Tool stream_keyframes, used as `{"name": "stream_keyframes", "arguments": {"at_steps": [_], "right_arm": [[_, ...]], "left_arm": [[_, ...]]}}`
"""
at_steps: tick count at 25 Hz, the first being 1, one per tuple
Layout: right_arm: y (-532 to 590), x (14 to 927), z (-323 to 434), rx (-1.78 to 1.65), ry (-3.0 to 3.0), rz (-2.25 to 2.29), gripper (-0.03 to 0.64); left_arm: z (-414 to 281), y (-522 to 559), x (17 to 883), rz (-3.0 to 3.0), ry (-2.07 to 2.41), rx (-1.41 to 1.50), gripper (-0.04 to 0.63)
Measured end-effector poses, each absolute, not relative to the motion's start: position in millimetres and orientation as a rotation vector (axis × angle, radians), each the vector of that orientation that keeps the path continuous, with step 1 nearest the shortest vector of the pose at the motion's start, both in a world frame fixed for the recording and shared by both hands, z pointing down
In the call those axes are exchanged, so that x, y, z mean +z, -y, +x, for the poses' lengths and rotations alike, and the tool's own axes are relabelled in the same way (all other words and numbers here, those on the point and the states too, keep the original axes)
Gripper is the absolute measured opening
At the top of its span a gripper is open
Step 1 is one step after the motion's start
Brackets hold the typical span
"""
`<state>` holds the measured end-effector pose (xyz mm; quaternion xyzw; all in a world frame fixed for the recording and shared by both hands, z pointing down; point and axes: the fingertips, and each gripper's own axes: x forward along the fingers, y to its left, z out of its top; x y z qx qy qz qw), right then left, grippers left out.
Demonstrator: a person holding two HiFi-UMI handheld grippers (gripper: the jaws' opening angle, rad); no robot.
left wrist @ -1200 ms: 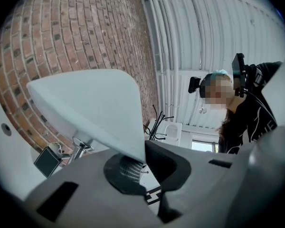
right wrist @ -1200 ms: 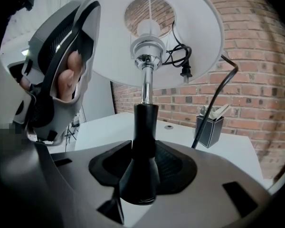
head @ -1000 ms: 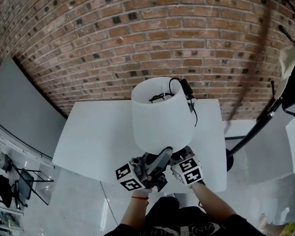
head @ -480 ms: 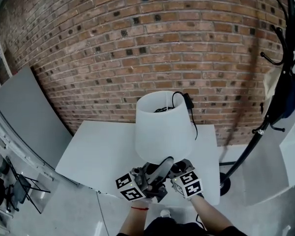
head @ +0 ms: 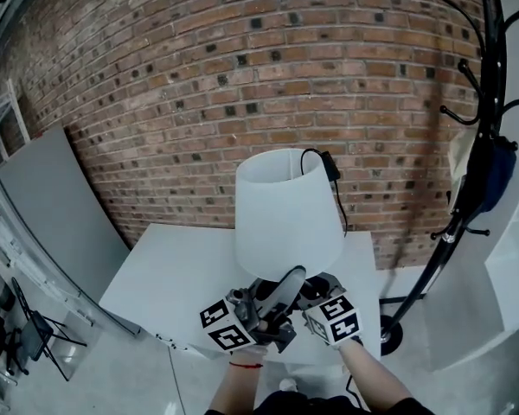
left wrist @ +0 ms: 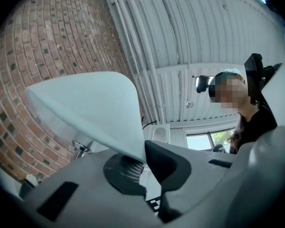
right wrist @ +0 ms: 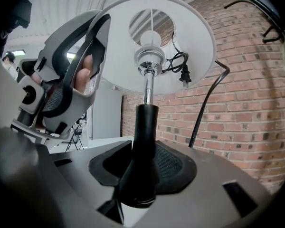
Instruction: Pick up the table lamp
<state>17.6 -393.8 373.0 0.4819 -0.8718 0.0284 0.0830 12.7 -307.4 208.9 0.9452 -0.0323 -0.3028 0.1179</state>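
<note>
The table lamp has a white cone shade, a chrome rod and a black stem. It hangs upright above the white table. My right gripper is shut on the black stem, which stands between its pads. My left gripper is shut on the shade's lower rim, which runs down between its jaws. The lamp's black cord and plug are bundled inside the shade. The lamp's base is hidden.
A brick wall stands behind the table. A black coat stand with a dark bag is at the right. A grey panel leans at the left, and folding chairs stand beyond it.
The lamp has risen with both grippers still on it, and the table now lies lower and farther beneath it. The view has tilted up the wall.
</note>
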Motion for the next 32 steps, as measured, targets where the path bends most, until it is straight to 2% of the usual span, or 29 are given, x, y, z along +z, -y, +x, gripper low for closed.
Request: {"name": "stream_keyframes", "arguments": {"at_steps": [32], "right_arm": [[355.3, 230.5, 29.4, -0.159, 2.711, 1.463, 0.153]], "left_arm": [[25.6, 243.0, 84.8, 2.931, 0.086, -0.981, 0.010]]}}
